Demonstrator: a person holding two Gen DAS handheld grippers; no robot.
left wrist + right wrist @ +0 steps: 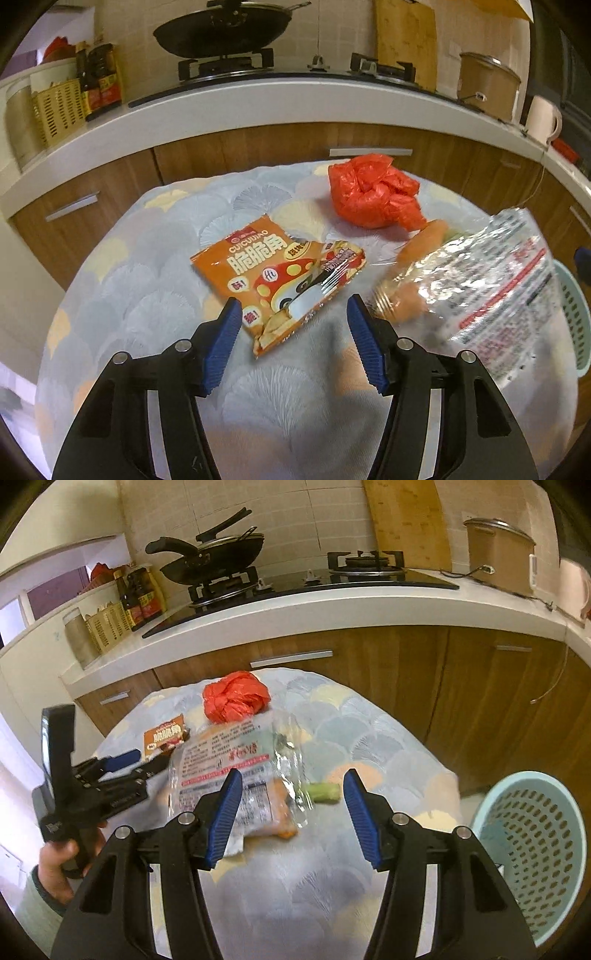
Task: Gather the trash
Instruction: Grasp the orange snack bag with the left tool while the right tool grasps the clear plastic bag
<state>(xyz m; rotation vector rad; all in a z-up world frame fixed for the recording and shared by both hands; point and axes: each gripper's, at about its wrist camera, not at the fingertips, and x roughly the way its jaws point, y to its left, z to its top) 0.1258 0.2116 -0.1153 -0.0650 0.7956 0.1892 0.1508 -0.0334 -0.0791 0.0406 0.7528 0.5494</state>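
Note:
On the round patterned table lie an orange snack packet, a crumpled red plastic bag and a clear printed wrapper with orange pieces under it. My left gripper is open, just short of the snack packet's near end. In the right wrist view my right gripper is open above the clear wrapper. A green vegetable stub lies between its fingers. The red bag and snack packet lie farther back. The left gripper shows at the left.
A pale blue perforated basket stands on the floor to the right of the table; its rim shows in the left wrist view. Behind the table run wooden cabinets and a white counter with a stove and wok.

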